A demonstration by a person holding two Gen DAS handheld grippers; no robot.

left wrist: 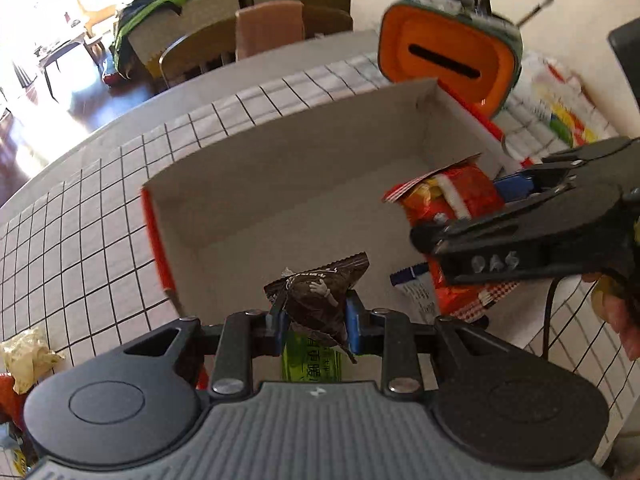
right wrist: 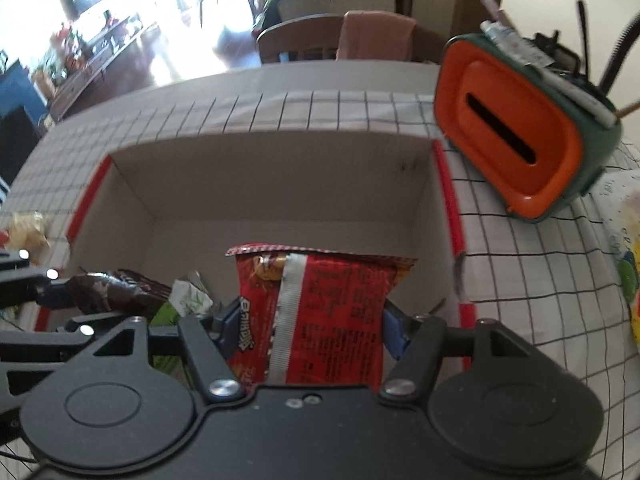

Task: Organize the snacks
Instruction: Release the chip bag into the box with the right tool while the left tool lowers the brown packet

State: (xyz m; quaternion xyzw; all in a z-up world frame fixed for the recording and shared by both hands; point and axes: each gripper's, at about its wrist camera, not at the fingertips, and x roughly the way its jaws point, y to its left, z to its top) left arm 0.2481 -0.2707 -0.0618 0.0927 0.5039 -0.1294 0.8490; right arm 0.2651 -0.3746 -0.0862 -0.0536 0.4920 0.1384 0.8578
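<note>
Sunlit floor and chairs [right wrist: 304, 38] fill the background behind a table covered with a white grid-patterned cloth [left wrist: 80, 240], on which an open cardboard box [left wrist: 280, 184] with red outer edges stands, its grey interior mostly bare. At about one o'clock from the box sits an orange and green tissue holder [right wrist: 516, 148], tilted in both views, with pens and brushes stuck in its top. The left gripper [left wrist: 316, 320] is clamped on a dark brown snack packet [left wrist: 316, 296], pinched between its blue pads just over the near wall of the box; a green packet [left wrist: 312, 364] shows directly below it, at six o'clock from the brown one. The right gripper [right wrist: 316, 328] grips a red snack bag [right wrist: 324, 312] by its sides, the bag's top edge pointing to twelve o'clock into the box. In the right wrist view the brown packet lies at nine o'clock from the red bag, near it. A crumpled pale wrapper [left wrist: 28, 354] lies on the cloth outside the box's left wall.
</note>
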